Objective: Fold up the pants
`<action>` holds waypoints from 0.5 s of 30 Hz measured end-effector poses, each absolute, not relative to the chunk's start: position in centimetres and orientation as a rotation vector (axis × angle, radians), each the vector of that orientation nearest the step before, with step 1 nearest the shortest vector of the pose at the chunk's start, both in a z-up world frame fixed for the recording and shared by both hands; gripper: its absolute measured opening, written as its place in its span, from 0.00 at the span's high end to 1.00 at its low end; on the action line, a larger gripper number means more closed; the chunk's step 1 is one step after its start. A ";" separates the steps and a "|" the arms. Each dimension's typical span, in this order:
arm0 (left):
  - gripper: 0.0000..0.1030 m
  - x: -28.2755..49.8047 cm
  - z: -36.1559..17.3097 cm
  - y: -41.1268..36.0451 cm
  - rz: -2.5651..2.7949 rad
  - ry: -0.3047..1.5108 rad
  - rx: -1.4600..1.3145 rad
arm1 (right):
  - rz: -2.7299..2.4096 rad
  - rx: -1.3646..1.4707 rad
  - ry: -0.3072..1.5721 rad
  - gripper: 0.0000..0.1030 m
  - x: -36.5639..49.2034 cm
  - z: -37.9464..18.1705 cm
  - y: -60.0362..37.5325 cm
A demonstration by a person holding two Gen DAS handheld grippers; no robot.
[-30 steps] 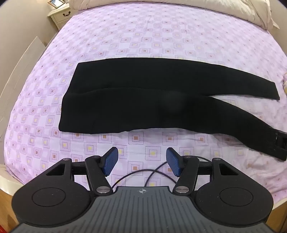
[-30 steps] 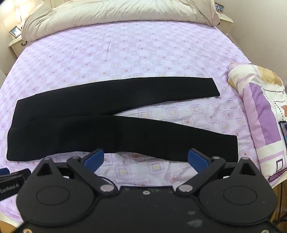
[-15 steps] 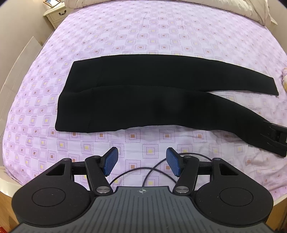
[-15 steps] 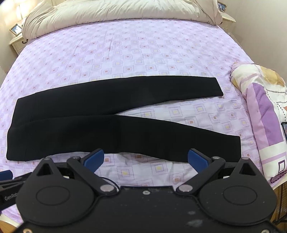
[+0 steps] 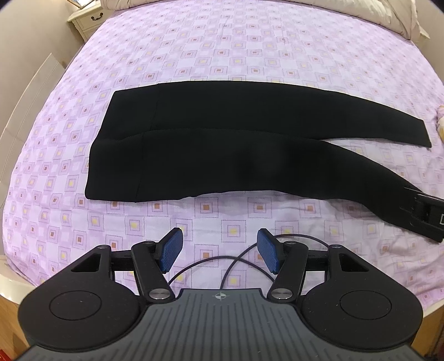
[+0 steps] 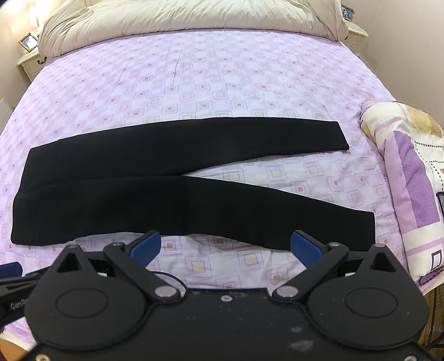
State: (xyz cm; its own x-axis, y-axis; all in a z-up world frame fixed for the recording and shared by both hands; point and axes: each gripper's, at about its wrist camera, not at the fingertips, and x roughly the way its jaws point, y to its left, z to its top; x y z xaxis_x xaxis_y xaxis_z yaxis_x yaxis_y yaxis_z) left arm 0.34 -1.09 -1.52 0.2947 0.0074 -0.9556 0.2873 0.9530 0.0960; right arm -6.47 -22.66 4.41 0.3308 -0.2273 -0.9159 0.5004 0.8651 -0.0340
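Note:
Black pants (image 5: 222,144) lie flat on the purple patterned bed, waist at the left, two legs spreading apart to the right; they also show in the right wrist view (image 6: 166,177). My left gripper (image 5: 219,250) is open and empty, above the sheet just in front of the near leg's edge. My right gripper (image 6: 224,244) is open wide and empty, close to the near leg's lower edge toward the cuff (image 6: 358,230). The right gripper's fingers (image 5: 424,215) show at the right edge of the left wrist view, by the near cuff.
A beige duvet (image 6: 180,25) is bunched at the head of the bed. A folded patterned quilt (image 6: 410,172) lies at the right side. A white nightstand (image 5: 88,20) stands at the far left. The bed's front edge (image 5: 11,288) is near.
Both grippers have moved forward toward the pants, which fill more of each view. The right gripper has come closer to the near cuff. Both stayed open.

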 end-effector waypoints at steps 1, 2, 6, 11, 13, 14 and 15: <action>0.44 0.3 -1.5 -1.1 -0.189 1.263 0.270 | -0.483 0.277 1.141 0.00 -6.5 4.4 -22.7; 0.44 0.3 -1.5 -1.1 -0.189 1.264 0.270 | -0.484 0.278 1.141 0.00 -6.5 4.3 -22.7; 0.44 0.1 -1.6 -1.0 -0.189 1.267 0.267 | -0.484 0.284 1.139 0.00 -6.5 4.2 -22.7; 0.44 0.0 -1.6 -0.8 -0.188 1.273 0.264 | -0.484 0.289 1.138 0.00 -6.5 4.0 -22.7; 0.44 0.0 -1.6 -0.7 -0.187 1.275 0.262 | -0.482 0.293 1.139 0.00 -6.6 4.0 -22.7; 0.44 0.0 -1.6 -0.7 -0.187 1.276 0.262 | -0.482 0.293 1.139 0.00 -6.5 4.0 -22.5; 0.44 0.0 -1.6 -0.7 -0.187 1.278 0.262 | -0.482 0.293 1.140 0.00 -6.5 4.0 -22.5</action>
